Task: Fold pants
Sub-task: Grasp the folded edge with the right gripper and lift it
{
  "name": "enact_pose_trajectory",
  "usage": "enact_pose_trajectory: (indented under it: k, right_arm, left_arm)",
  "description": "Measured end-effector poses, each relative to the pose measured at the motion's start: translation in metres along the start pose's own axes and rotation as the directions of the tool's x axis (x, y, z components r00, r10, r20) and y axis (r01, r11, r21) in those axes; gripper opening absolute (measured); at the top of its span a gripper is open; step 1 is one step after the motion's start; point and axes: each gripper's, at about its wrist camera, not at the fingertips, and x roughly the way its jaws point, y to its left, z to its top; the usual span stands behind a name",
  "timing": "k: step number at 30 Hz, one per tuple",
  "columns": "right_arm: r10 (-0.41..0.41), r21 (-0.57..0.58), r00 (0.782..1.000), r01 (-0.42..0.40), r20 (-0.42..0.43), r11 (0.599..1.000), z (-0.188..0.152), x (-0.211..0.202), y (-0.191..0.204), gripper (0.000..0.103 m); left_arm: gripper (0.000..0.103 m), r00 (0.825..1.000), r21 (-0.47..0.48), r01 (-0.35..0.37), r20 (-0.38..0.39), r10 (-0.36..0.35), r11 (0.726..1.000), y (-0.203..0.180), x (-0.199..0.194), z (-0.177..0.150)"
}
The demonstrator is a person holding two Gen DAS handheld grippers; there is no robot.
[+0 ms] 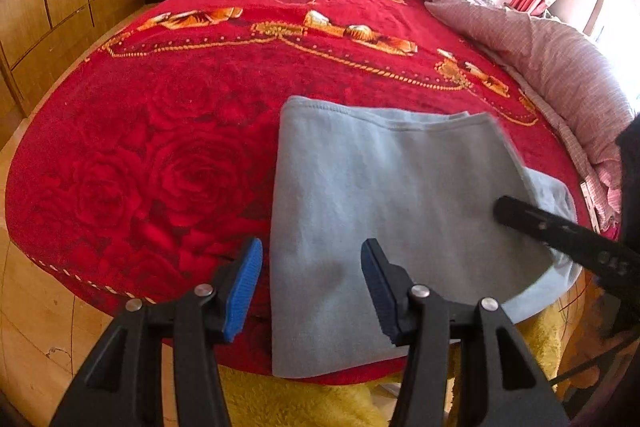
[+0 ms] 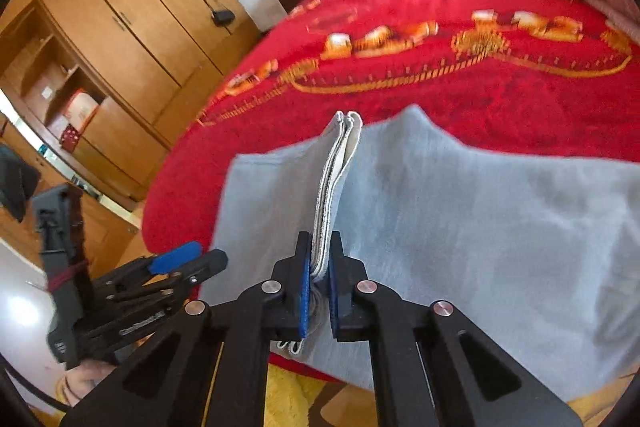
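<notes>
R claw (image 2: 319, 291) pinching pants (image 2: 460, 227) edge, L claw (image 1: 312, 291) open above

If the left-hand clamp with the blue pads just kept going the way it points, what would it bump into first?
Most likely the grey pants, near their left edge, lying folded on the red blanket. The left gripper stands open, tilted down at them, with nothing between. Depth is hard to judge.
</notes>
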Motion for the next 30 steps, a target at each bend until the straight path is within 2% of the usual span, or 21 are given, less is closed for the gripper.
enact_pose_trajectory:
  k: [3,7,16,19,24,30]
  right_arm:
    - [-0.012,-0.016,0.998,0.013,0.059,1.0,0.002,-0.03,0.002,0.008]
    - [-0.069,-0.028,0.99,0.073,0.123,0.997,0.004,-0.072,-0.006,0.008]
    - [-0.224,-0.004,0.956,0.229,0.19,0.973,0.003,-0.134,-0.048,0.008]
    - [-0.285,0.019,0.939,0.287,0.191,0.958,-0.001,-0.143,-0.072,0.008]
    - [-0.374,0.123,0.915,0.358,0.152,0.926,-0.014,-0.143,-0.122,0.008]
    - [-0.395,0.215,0.914,0.37,0.09,0.904,-0.032,-0.129,-0.168,0.008]
  left_arm:
    - [0.054,1.0,0.015,0.0,0.019,0.0,1.0,-0.005,-0.008,0.002]
    - [0.054,0.999,0.034,0.013,0.031,-0.014,0.999,-0.013,-0.013,0.008]
    - [0.054,0.998,0.07,0.043,0.034,-0.045,0.997,-0.034,-0.013,0.015]
    - [0.054,0.998,0.094,0.044,0.03,-0.047,0.995,-0.044,-0.011,0.017]
    - [0.054,0.998,0.131,0.049,0.018,-0.052,0.99,-0.06,-0.005,0.017]
    - [0.054,0.998,0.181,0.06,0.001,-0.061,0.982,-0.081,0.002,0.019]
